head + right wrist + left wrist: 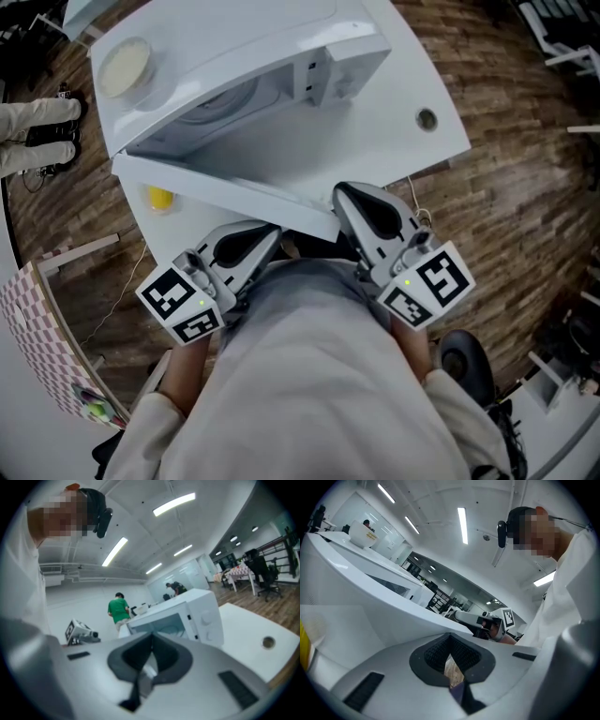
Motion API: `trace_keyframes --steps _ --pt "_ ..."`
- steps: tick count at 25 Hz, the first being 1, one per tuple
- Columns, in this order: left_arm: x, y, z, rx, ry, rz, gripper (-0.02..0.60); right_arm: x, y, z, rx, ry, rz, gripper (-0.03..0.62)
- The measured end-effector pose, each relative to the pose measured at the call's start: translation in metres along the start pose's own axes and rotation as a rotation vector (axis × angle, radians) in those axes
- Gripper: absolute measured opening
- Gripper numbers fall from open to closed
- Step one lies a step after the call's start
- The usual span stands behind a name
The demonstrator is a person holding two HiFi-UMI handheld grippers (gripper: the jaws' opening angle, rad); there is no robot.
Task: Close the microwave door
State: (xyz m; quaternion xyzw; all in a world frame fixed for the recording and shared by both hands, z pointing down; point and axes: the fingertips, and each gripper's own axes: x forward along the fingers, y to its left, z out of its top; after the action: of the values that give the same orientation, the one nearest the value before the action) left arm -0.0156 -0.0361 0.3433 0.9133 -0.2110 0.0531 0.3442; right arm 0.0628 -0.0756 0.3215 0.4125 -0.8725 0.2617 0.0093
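The white microwave [234, 66] stands on a white table [412, 75] with its door [225, 192] swung wide open toward me. My left gripper [270, 236] is close to my chest, just under the door's near edge, shut and empty. My right gripper [349, 199] is at the door's free end, also shut and empty. The left gripper view shows its own shut gripper [451, 648], the door [379, 595] as a white slab above it, and the right gripper [485, 619] beyond. In the right gripper view, past that gripper [151, 645], lies the microwave [204, 613] with its open cavity [157, 623].
A pale bowl [125, 66] sits on the microwave's top. A yellow object [159, 198] lies on the table beneath the door. The table has a round cable hole [427, 118]. A person's legs [37, 131] are at the left, and a dark chair [464, 361] stands by my right side.
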Motion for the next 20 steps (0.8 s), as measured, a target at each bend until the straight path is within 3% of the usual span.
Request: trace_keyframes --steps 14,20 --pt "0.006 0.004 0.006 0.018 -0.033 0.062 0.015 0.004 -0.006 0.01 -0.024 -0.004 0.061 0.023" --pt "0.01 0.007 0.01 -0.009 -0.094 0.105 0.015 0.005 -0.01 0.013 -0.044 0.003 0.103 0.023"
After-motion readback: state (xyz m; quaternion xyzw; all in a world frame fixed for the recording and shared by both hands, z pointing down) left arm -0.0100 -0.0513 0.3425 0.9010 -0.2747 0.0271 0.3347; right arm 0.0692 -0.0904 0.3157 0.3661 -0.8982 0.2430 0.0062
